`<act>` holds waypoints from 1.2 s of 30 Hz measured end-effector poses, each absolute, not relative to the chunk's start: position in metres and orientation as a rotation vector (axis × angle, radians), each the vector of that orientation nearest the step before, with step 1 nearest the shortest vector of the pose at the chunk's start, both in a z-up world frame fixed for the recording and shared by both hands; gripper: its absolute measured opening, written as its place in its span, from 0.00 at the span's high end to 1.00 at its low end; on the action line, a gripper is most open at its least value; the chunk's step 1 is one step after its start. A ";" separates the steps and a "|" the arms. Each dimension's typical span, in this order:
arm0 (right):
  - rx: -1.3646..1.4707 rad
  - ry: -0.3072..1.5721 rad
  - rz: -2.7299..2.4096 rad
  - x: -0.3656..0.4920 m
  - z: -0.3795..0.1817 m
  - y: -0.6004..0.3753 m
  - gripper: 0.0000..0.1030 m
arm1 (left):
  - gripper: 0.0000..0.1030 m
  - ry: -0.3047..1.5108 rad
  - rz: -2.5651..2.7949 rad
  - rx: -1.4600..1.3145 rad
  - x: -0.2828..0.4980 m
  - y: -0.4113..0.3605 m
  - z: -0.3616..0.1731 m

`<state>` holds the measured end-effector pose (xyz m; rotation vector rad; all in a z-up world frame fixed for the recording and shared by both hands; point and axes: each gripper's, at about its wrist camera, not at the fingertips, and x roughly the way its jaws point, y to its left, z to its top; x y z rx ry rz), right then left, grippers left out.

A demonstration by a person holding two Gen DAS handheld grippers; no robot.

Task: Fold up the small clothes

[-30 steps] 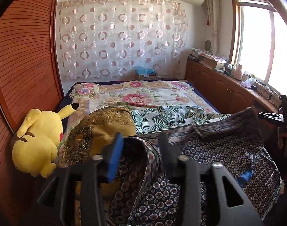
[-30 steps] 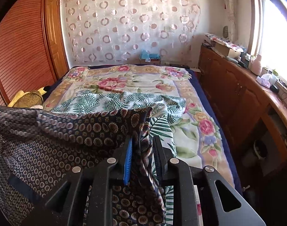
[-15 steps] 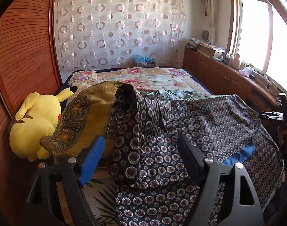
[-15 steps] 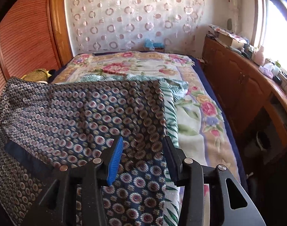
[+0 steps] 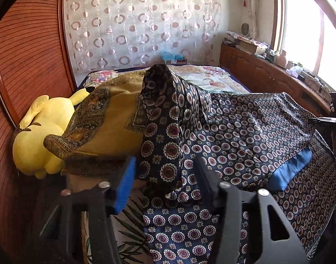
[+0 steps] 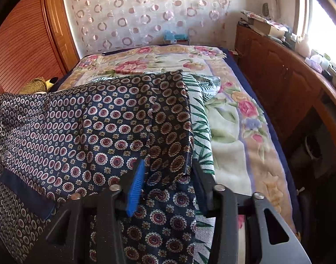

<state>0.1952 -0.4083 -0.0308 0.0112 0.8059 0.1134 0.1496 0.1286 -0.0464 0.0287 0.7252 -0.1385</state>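
A navy garment with a ring-and-medallion print lies folded over across the near end of the bed, a blue lining strip showing at its right. It fills the left of the right wrist view. My left gripper is open, its jaws wide on either side of a bunched corner of the garment. My right gripper is open too, jaws apart around the garment's right edge. The right gripper also shows at the far right of the left wrist view.
A mustard patterned cloth and a yellow plush toy lie at the left by the wooden wardrobe. A green leaf-print cloth lies under the garment on the floral bedspread. A wooden cabinet runs along the right.
Both grippers opened and let go of the garment, which dropped onto the bed folded over. Both grippers then drew back slightly and lowered.
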 end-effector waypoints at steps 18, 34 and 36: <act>0.074 0.601 0.238 0.146 0.025 -0.416 0.99 | 0.96 0.756 -0.166 0.090 0.150 0.108 -0.056; 0.090 0.589 0.226 0.081 0.024 -0.438 0.99 | 0.98 0.730 -0.256 -0.118 0.075 0.143 -0.033; 0.078 0.604 0.221 0.070 0.022 -0.440 0.99 | 0.98 0.759 -0.244 -0.100 0.066 0.143 -0.042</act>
